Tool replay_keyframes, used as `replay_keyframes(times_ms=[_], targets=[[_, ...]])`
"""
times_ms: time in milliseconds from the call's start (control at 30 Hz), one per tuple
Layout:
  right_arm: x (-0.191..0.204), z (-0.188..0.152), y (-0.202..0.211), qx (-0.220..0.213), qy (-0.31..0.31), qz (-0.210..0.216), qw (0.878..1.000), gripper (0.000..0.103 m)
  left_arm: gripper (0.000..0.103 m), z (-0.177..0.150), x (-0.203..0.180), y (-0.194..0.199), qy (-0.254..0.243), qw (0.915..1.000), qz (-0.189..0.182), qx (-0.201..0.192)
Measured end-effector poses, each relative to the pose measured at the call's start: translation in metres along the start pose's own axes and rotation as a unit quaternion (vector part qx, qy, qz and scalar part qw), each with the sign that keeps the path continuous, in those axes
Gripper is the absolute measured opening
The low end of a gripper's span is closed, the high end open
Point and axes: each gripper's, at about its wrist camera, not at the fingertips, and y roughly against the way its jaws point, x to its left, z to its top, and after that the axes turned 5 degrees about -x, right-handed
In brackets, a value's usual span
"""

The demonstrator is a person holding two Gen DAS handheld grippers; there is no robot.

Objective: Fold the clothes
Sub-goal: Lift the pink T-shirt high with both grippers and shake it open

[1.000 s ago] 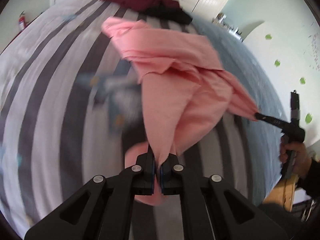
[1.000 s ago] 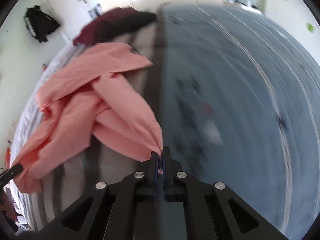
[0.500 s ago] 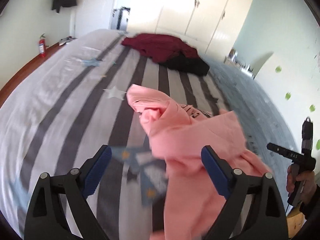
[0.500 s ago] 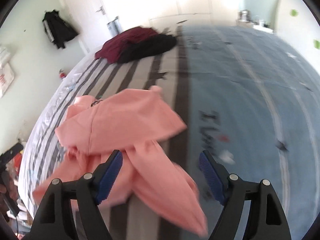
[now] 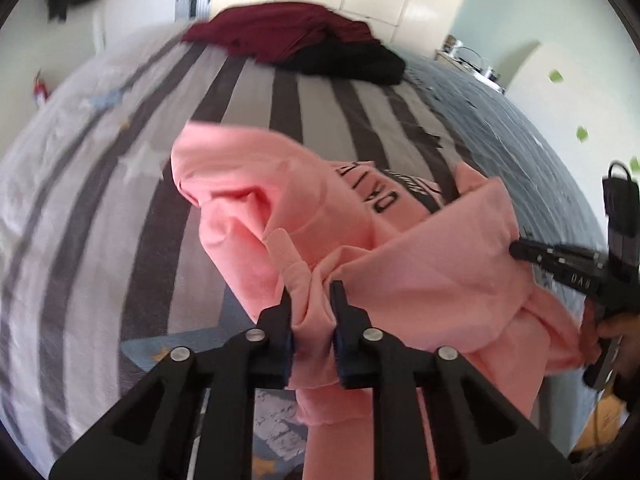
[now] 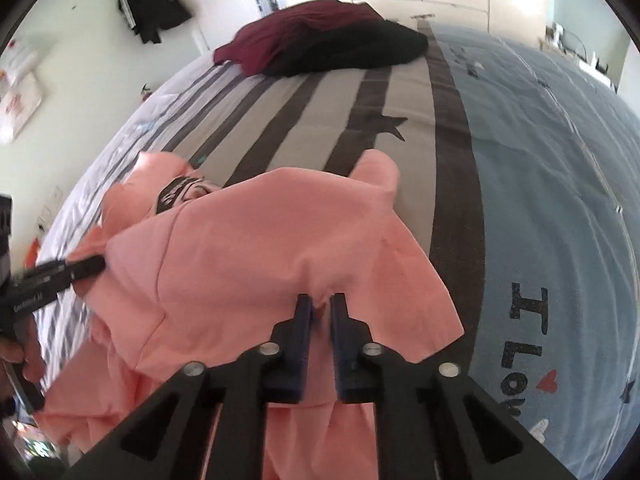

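Observation:
A pink T-shirt point(image 5: 328, 216) with black lettering lies crumpled on the striped bed point(image 5: 120, 200). My left gripper point(image 5: 311, 292) is closing, and its jaws pinch a bunched fold of the pink cloth. In the right wrist view the same pink T-shirt point(image 6: 248, 248) spreads in front of my right gripper point(image 6: 320, 300), which is closing too, with a pinch of pink cloth between its jaws. The right gripper also shows at the right edge of the left wrist view, its fingertips point(image 5: 520, 249) at the shirt's edge and a hand point(image 5: 616, 328) holding it.
A dark red garment point(image 6: 288, 36) and a black garment point(image 6: 360, 48) lie heaped at the far end of the bed. The right half of the bed is a blue cover point(image 6: 540, 184) with printed words. Dark clothing point(image 6: 148, 4) hangs on the far wall beside a door.
A second ago both grippers held the shirt stretched up. Half a second ago both stood wide open with the shirt dropped on the bed. Now both have closed on new folds of it.

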Motion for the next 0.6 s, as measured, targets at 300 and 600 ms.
replay_keyframes(times_ms=[300,600], targets=[[0.069,-0.034,0.060,0.018,0.022,0.097,0.995,0.004,0.009,-0.019,0.070,0.064,0.069,0.9969,0.033,0.015],[0.213,-0.076,0.057,0.107,0.065,0.243,0.962,0.005,0.009,-0.050,0.161,0.082,0.118,0.9785,0.157,0.063]])
